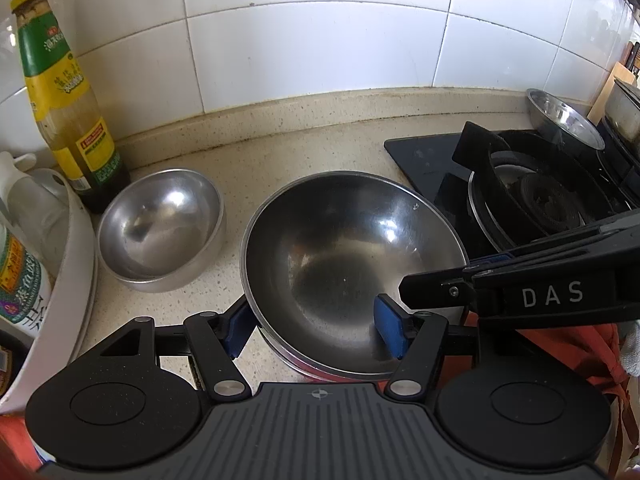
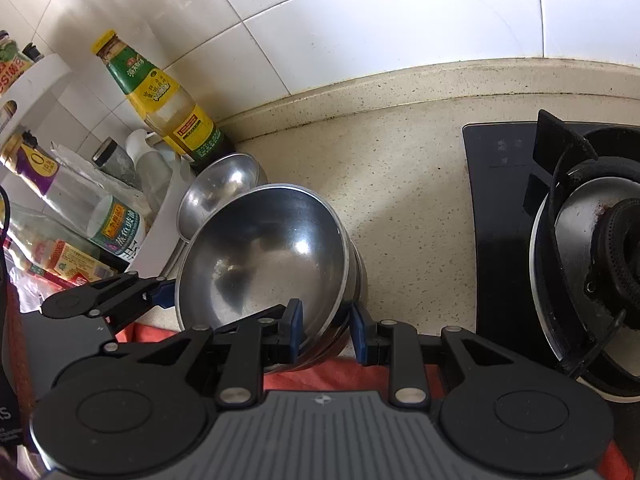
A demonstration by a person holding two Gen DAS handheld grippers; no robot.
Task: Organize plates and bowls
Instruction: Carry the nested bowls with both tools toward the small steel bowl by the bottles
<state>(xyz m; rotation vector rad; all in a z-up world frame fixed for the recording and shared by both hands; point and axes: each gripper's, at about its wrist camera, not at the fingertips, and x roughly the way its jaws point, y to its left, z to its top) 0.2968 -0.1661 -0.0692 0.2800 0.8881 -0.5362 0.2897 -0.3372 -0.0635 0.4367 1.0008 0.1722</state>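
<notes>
A wide steel bowl (image 1: 352, 248) sits on top of other stacked dishes on the speckled counter. It also shows in the right wrist view (image 2: 260, 256). My left gripper (image 1: 316, 330) is open, its blue pads astride the bowl's near rim. My right gripper (image 2: 326, 332) is open too, one pad inside the rim and one outside. A smaller steel bowl (image 1: 160, 224) stands to the left, by the sauce bottle; it shows in the right wrist view (image 2: 218, 192) behind the stack. A third steel bowl (image 1: 564, 120) rests at the back of the stove.
A black gas stove (image 1: 532, 184) with a burner grate lies to the right. A tall sauce bottle (image 1: 64, 96) and a white rack (image 1: 68, 264) of bottles stand on the left. White wall tiles rise behind the counter (image 2: 400, 208). Orange cloth (image 1: 560, 356) shows below.
</notes>
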